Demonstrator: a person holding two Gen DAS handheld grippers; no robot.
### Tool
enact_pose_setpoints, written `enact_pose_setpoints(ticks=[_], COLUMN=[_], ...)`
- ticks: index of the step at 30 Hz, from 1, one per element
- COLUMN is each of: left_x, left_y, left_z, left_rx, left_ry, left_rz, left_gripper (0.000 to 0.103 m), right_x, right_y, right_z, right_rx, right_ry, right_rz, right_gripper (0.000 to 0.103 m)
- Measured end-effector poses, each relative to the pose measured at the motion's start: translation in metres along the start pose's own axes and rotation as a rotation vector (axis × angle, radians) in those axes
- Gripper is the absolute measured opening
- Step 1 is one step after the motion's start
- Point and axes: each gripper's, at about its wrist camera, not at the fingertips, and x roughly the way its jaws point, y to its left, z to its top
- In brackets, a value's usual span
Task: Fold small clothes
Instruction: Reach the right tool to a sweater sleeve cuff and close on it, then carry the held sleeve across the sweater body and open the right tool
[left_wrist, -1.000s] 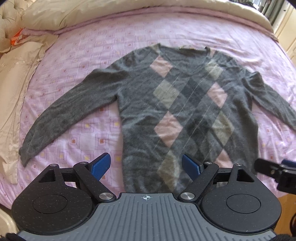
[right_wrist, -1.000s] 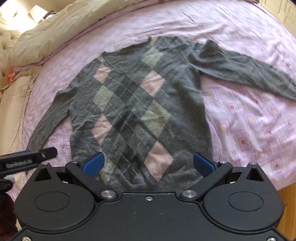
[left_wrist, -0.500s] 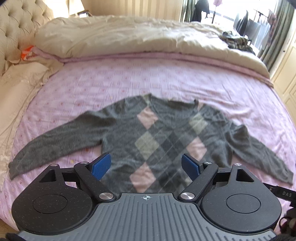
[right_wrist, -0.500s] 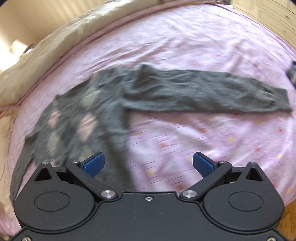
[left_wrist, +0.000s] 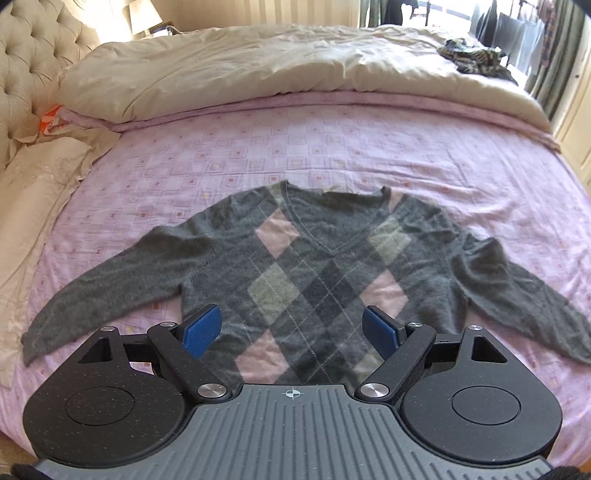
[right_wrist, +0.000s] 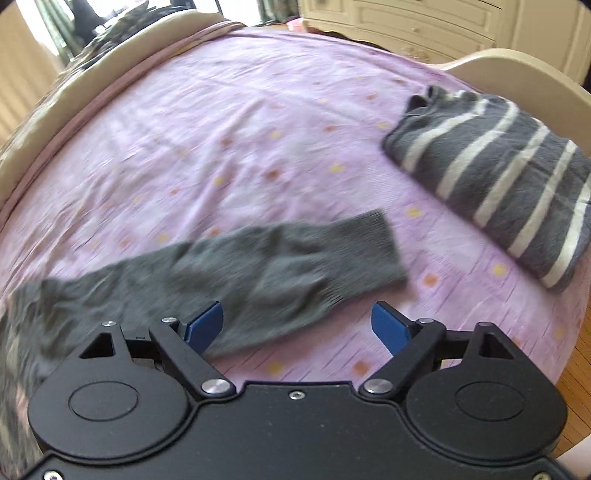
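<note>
Two grippers, both spread apart and empty; argyle sweater (left_wrist: 314, 273) lies flat, face up on the pink bedsheet (left_wrist: 332, 147); right gripper (right_wrist: 297, 325) sits nearest the right sleeve (right_wrist: 258, 269), whose long axis runs left-right across it, cuff right; left gripper (left_wrist: 291, 328) hovers over the hem.

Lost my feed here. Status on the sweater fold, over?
Left gripper open, right gripper open, both empty. Argyle sweater flat on bed, unfolded, sleeves spread. Striped folded garment beyond right cuff, clear of it.
</note>
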Motion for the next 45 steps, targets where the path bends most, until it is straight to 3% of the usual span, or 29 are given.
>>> enact_pose_setpoints(ticks=[5, 9, 14, 18, 20, 21, 26, 32, 37, 45], left_x=[0.004, 0.007, 0.008, 0.013, 0.017, 0.019, 0.028, 0.033, 0.038, 0.049], left_y=[-0.014, -0.019, -0.02, -0.016, -0.013, -0.012, -0.004, 0.018, 0.044, 0.096], left_z=[0.002, 0.0, -0.006, -0.013, -0.016, -0.017, -0.02, -0.021, -0.023, -0.032], left_rx=[0.032, 0.016, 0.02, 0.019, 0.015, 0.016, 0.033, 0.044, 0.056, 0.031], left_ry=[0.028, 0.069, 0.098, 0.129, 0.141, 0.148, 0.16, 0.148, 0.138, 0.153], left_rz=[0.037, 0.049, 0.08, 0.078, 0.076, 0.074, 0.049, 0.015, -0.001, -0.007], left_gripper=[0.083, 0.083, 0.083, 0.083, 0.083, 0.083, 0.083, 0.083, 0.083, 0.083], right_x=[0.019, 0.044, 0.048, 0.046, 0.044, 0.042, 0.015, -0.037, -0.079, -0.106], right_y=[-0.019, -0.029, -0.032, -0.033, -0.034, -0.035, -0.013, 0.06, 0.159, 0.333], right_z=[0.011, 0.015, 0.016, 0.018, 0.02, 0.021, 0.029, 0.041, 0.039, -0.023], right_rx=[0.002, 0.002, 0.02, 0.016, 0.019, 0.029, 0.019, -0.06, -0.17, -0.384], right_ry=[-0.017, 0.04, 0.02, 0.011, 0.018, 0.026, -0.018, -0.1, -0.145, -0.072], right_rz=[-0.063, -0.051, 0.004, 0.018, 0.058, 0.084, 0.124, 0.253, 0.412, 0.7], right_gripper=[0.082, 0.08, 0.079, 0.054, 0.034, 0.019, 0.019, 0.019, 0.019, 0.019])
